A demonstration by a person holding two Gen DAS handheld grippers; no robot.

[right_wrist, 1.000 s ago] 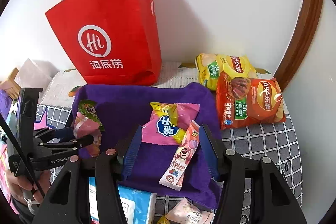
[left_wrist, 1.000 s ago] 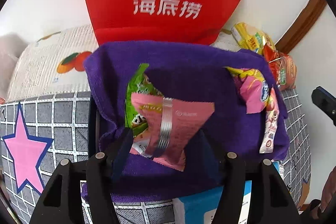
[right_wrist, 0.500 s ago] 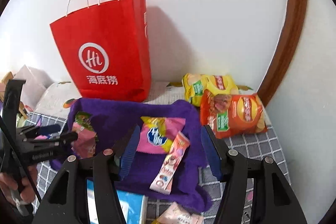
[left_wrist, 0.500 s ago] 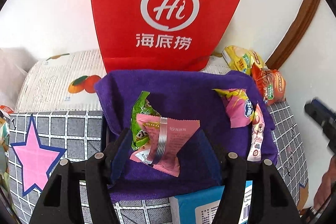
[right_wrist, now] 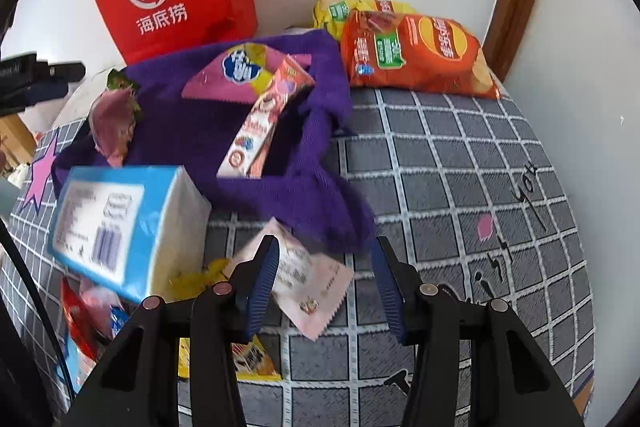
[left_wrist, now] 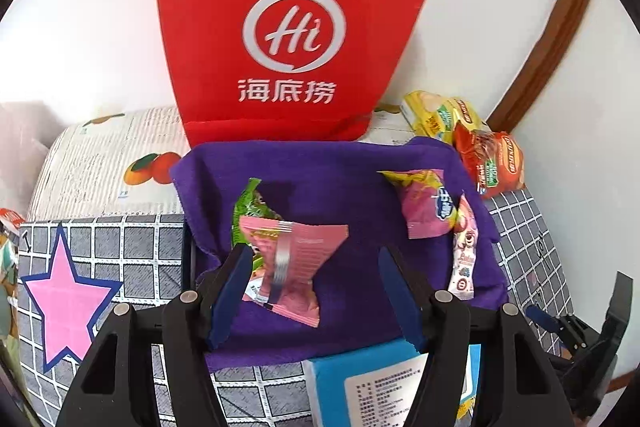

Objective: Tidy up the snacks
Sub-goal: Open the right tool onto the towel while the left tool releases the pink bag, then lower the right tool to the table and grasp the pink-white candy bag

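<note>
The counter (right_wrist: pixel 460 163), covered by a grey checked cloth, carried all items. A red paper bag (left_wrist: pixel 296 27) stood upright against the wall at the back, probably the intended container, though its mouth was not visible. Just in front of it lay a purple towel (left_wrist: pixel 328 167), serving as a sorting area: a pink packet (left_wrist: pixel 298 259) overlapped a green packet (left_wrist: pixel 250 211) on its left part, while a pink-and-yellow packet (left_wrist: pixel 424 211) and a long stick packet (right_wrist: pixel 264 119) lay on its right. Two chip bags, orange (right_wrist: pixel 416 55) and yellow (right_wrist: pixel 340 11), rested beside the towel near the wall. A blue tissue box (right_wrist: pixel 116 219) sat at the towel's near edge.

The left gripper (left_wrist: pixel 316 295) hovered over the pink packet with its jaws spread, pressing on nothing. The right gripper (right_wrist: pixel 324 283) was closing around a pale pink sachet (right_wrist: pixel 308 287) lying off the towel; its pads had not yet met it, so this appeared to be the next pick.
</note>
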